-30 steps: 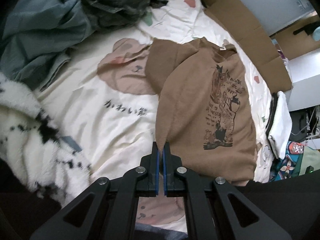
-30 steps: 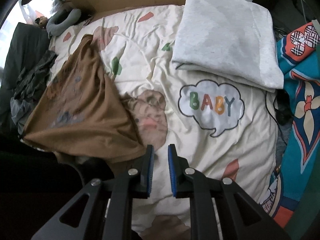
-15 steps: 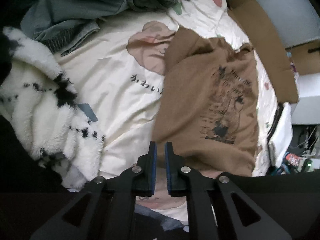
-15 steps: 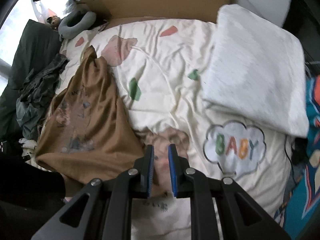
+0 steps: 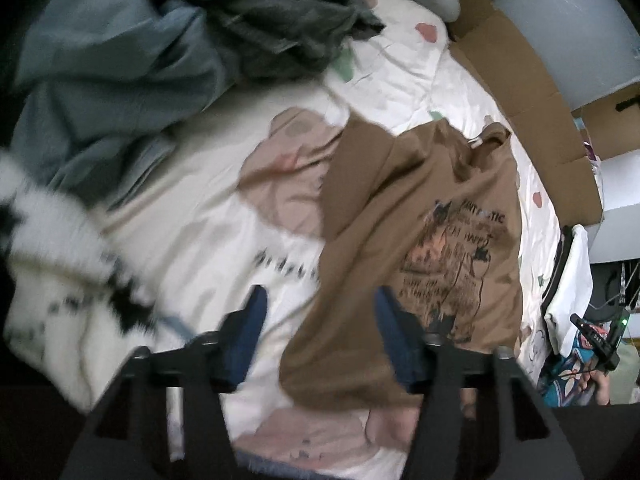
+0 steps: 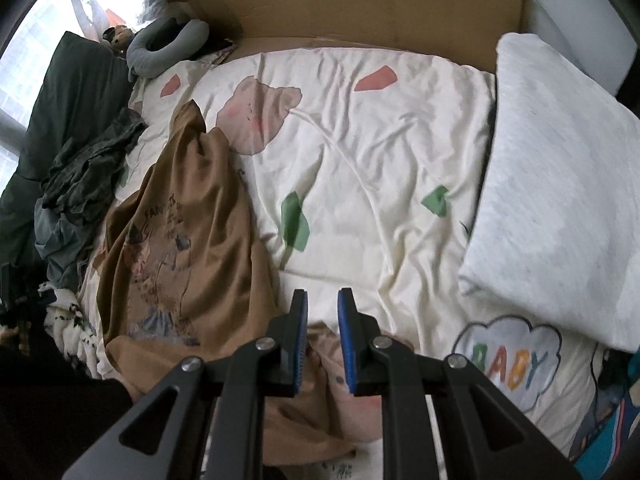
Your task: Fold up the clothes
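Cream printed duvet [image 6: 360,168] — cardboard [image 6: 360,4] behind

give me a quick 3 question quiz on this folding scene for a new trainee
1. True or false: the left gripper is clamped on the brown t-shirt.
2. What lies at the right side of the bed in the right wrist view? A) a folded light grey garment B) a red towel C) a pair of shoes
3. Fill in: the word printed in the cloud on the cream bedsheet, near the right gripper, is ____.

Key
1. False: its jaws stand wide open, with nothing between them.
2. A, the folded light grey garment.
3. BABY, in the printed cloud.
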`<state>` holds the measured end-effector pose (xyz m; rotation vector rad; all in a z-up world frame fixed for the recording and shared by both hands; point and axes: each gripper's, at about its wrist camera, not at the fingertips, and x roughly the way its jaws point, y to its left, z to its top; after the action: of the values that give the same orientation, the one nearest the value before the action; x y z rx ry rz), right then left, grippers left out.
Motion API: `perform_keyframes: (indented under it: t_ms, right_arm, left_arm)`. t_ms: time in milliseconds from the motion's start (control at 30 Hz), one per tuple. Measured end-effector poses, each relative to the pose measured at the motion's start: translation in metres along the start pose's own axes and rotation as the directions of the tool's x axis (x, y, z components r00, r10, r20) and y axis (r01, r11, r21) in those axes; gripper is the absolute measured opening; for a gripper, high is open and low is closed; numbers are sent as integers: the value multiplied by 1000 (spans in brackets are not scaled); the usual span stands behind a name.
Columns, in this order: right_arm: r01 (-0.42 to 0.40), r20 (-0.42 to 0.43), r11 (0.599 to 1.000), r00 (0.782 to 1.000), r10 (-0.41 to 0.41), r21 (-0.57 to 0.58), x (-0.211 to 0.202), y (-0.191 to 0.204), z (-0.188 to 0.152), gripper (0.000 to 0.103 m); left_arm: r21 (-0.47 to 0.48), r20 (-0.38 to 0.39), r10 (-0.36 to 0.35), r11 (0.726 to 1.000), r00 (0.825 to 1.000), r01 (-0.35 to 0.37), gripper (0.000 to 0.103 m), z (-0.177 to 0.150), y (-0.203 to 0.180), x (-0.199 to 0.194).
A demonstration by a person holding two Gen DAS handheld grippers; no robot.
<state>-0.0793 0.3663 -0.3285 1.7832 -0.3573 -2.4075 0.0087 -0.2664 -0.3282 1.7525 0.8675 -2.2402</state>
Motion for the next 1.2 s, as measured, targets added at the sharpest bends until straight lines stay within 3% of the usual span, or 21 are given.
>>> perform_keyframes:
  t_ms: [467,667,833,1200]
  right_arm:
    - [-38,-2,997,999,38,-64,61,18,52,15]
    - [-55,-18,991,998,53,-118,85,33,63,15]
    - [-105,-50,988,994,100,-109,109,41,73,15]
    - [-118,-67,985,992,110,-126,135,63,77,18]
  left_arm:
    - [79,17,-14,997,1000,12,58,76,-39,80]
    - [58,22,-41,998,999,39,58,91,-41,114]
    - [73,52,-11,997,999,7,58,98,-44,138]
    - [94,52,20,995,998,-25,58,107,-44,164]
